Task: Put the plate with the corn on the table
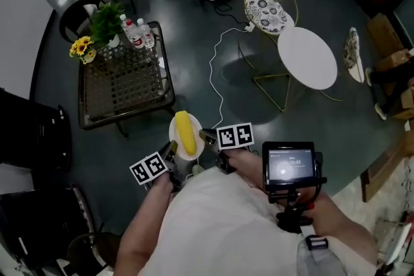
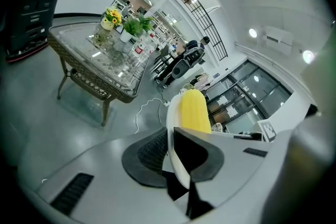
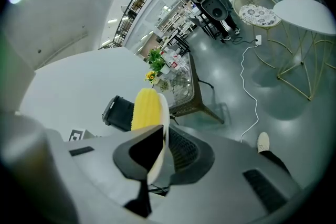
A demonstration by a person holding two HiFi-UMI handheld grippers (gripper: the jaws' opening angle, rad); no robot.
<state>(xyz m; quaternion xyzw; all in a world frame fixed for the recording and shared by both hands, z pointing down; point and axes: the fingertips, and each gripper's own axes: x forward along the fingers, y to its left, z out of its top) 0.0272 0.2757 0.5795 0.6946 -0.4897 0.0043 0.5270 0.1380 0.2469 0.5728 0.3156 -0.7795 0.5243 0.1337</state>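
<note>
We hold the plate [image 1: 199, 142] with both tools, low in the middle of the head view, over the dark floor [image 1: 194, 48]. The corn [image 1: 186, 132] lies on the plate lengthwise, one yellow cob, pointing away from us. The left tool [image 1: 173, 153] grips the plate edge at its lower left, and the right tool [image 1: 206, 136] grips the edge on the right side.

In the left tool view both pads are closed on the white rim [image 2: 171, 113], and the corn [image 2: 194, 110] rises just behind them. In the right tool view it is the same: the rim [image 3: 164, 113] is pinched between the two pads, with the corn [image 3: 147, 107] on its left side.

The worktop [image 1: 123, 84], a wicker frame with a glass top, stands in the left half of the head view, up and left of the plate. The plate is near its closest corner but does not touch it. At the far end of the worktop we see sunflowers [image 1: 81, 47], a green plant [image 1: 107, 19] and some bottles [image 1: 137, 32]; the near part is bare.

In the upper right stands a round white table [image 1: 307, 58], well apart from the plate, and behind it a chair [image 1: 268, 10] with a patterned cushion. A white cable [image 1: 217, 68] runs over the floor between the worktop and the round table. A small screen [image 1: 291, 165] is mounted at the lower right, near our body.
</note>
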